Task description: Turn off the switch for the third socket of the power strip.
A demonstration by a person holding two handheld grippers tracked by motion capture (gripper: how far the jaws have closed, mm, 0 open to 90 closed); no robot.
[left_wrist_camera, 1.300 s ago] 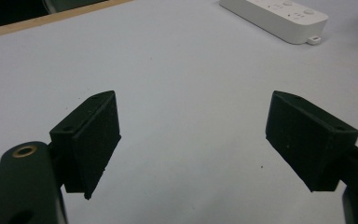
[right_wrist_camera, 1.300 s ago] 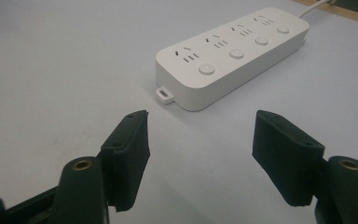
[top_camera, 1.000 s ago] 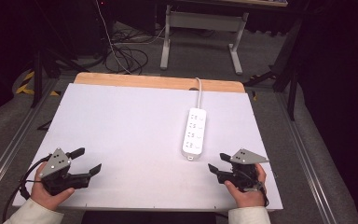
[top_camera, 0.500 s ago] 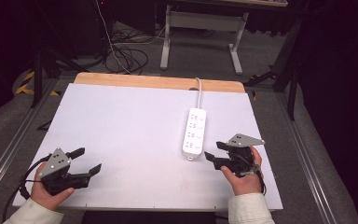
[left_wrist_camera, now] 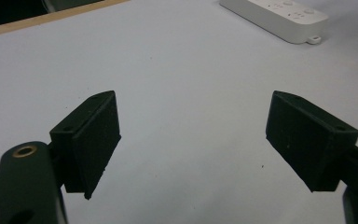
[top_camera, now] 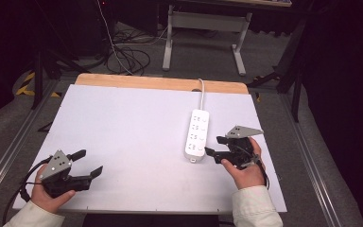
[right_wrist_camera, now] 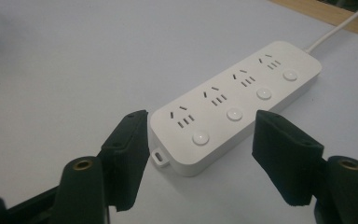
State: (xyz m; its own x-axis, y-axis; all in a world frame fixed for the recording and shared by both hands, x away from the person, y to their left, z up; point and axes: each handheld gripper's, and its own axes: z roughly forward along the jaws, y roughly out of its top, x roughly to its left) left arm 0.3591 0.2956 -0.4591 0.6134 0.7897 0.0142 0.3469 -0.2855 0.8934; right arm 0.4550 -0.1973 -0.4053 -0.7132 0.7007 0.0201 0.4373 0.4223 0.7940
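Right gripper (top_camera: 216, 145) open wide, nothing between the pads; in the right gripper view (right_wrist_camera: 200, 154) jaws standing on both sides of the near end of the strip (right_wrist_camera: 235, 109), not touching it. Moved since one second ago: then low near the table's front edge at 5 o'clock from the strip, now forward and a little up, tips just beside the strip's near end. Jaws not changed much in that time, only a bit wider.

Strip (top_camera: 197, 134) lying flat on the table (top_camera: 123, 127), right of centre, unmoved, cable (top_camera: 202, 93) running off at 12 o'clock over the far edge. Four sockets and four round buttons facing up.

Left gripper (top_camera: 87, 163) also released, empty, resting at 7 o'clock of the table, same place as before.

Probably an approach in progress: closing on the strip's end likely comes next, with more advance needed first.
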